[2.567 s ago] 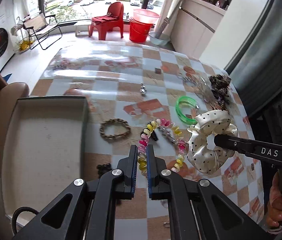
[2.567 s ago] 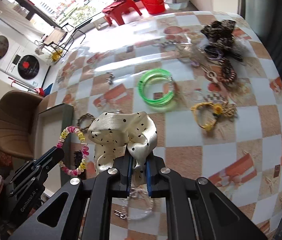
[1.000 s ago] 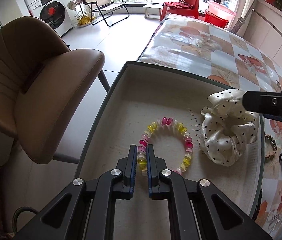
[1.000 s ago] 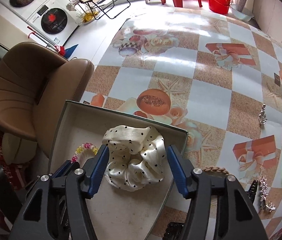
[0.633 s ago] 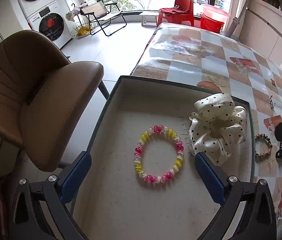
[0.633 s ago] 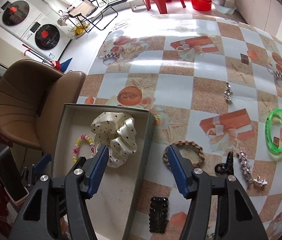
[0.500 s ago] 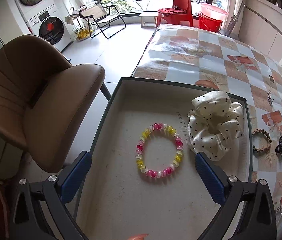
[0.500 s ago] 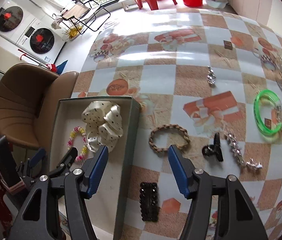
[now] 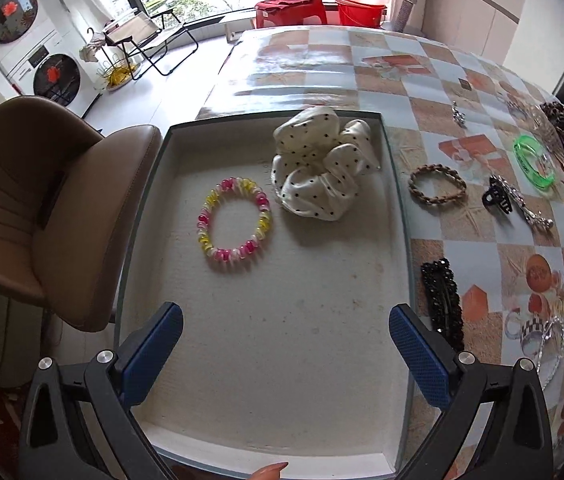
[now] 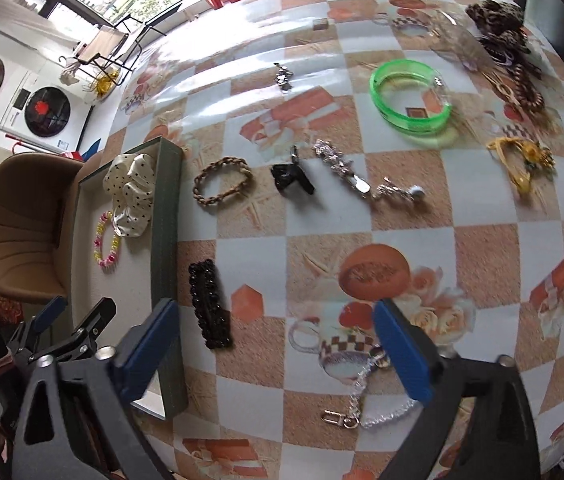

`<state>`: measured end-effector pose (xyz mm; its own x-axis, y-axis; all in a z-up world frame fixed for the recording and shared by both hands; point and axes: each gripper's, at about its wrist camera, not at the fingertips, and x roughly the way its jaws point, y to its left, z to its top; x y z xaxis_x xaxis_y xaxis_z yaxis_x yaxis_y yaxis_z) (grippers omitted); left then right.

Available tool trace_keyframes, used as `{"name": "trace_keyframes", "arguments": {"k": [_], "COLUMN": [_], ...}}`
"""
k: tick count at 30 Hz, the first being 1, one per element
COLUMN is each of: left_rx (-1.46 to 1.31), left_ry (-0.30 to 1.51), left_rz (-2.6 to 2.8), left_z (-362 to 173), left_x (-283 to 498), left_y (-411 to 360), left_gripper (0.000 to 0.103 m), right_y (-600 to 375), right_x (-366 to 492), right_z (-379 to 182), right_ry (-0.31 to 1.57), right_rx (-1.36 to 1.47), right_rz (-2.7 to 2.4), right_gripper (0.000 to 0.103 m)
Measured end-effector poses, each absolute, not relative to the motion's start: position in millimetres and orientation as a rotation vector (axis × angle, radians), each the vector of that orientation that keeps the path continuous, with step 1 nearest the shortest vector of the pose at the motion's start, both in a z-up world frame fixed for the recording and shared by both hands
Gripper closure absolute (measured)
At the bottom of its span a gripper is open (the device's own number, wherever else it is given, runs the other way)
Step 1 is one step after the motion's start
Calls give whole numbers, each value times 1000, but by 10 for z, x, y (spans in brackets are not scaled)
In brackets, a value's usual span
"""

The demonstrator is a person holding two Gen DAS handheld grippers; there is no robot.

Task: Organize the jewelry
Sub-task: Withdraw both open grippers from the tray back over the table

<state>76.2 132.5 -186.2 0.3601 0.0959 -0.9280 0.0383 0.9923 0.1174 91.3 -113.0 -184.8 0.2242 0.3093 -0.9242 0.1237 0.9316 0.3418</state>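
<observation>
bright window daylight, tabletop (image 10: 241, 40) glare, fisheye warping

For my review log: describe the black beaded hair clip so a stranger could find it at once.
Start at the grey tray on the checked table. Just outside its long wall lies the black beaded hair clip, parallel to it. Unlike the black claw clip nearby, it is flat, long and studded.

Satiny cloth scrunchie (image 9: 319, 169), glossy plastic bangle (image 10: 410, 97), shiny tablecloth (image 10: 402, 232).
</observation>
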Motion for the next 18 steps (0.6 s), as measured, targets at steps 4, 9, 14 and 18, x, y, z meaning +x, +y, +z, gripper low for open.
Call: {"name": "trace_keyframes", "arguments": {"k": [4, 9, 14, 18], "left_rx": [143, 159, 158, 151], "left_ry": [1220, 1208, 1213, 1215], "left_rz": [-22, -124, -181, -202], "left_z": [-1852, -1765, -1759, -1752], "left_x": [736, 727, 789, 861], "left_y": [1166, 920, 647, 456], "left_gripper": [0, 0, 0, 0], "right_y": [-1294, -1567, -1884, -2127], "right_x": [752, 598, 483, 503], "right_z": [-1855, -1897, -1941, -1969], "right_ry": [1375, 1387, 1377, 1367], "right_rx": [396, 426, 467, 484], "right_rz": [86, -11, -102, -149], "right_gripper": [0, 0, 0, 0]}}
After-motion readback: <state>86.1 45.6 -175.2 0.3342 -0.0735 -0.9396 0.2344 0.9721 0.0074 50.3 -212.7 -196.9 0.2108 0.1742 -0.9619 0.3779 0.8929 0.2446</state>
